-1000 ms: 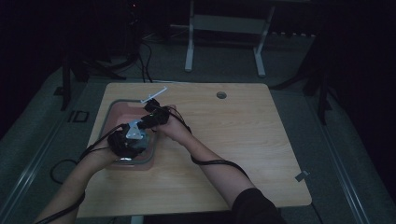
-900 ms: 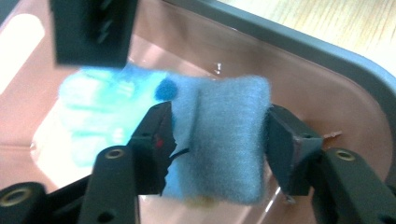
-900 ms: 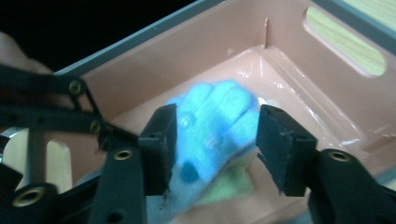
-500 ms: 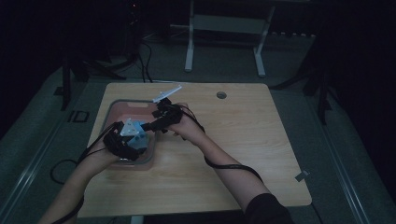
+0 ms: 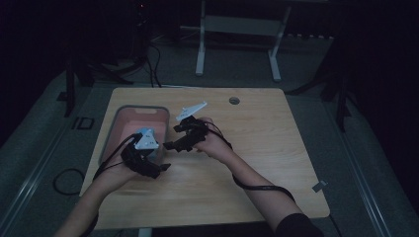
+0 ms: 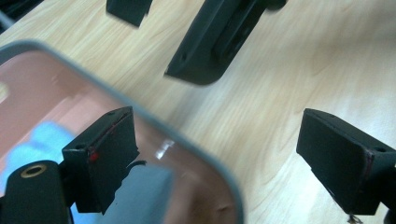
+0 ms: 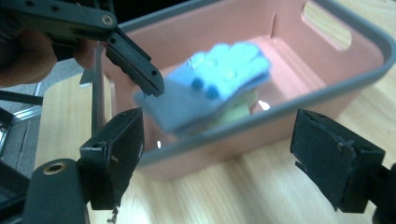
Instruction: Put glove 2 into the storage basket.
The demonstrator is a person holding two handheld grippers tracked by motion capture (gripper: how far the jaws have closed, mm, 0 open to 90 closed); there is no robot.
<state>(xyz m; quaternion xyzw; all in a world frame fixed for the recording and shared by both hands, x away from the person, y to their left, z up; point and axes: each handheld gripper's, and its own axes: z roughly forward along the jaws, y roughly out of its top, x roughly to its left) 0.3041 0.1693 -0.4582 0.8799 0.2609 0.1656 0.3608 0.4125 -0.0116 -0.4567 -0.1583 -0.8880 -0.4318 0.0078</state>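
Item: glove [image 7: 210,91], blue, knit, dotted palm. I judge it light, soft, floppy, not fragile.

Place: in the bin [image 7: 345,70], beyond my right fingers [image 7: 236,161], which have just been opening and stand wide, empty. Left fingers [image 6: 233,161] likewise, straddling the bin's rim above the counter [image 6: 261,112].

Hold: I'd pinch the cuff edge.
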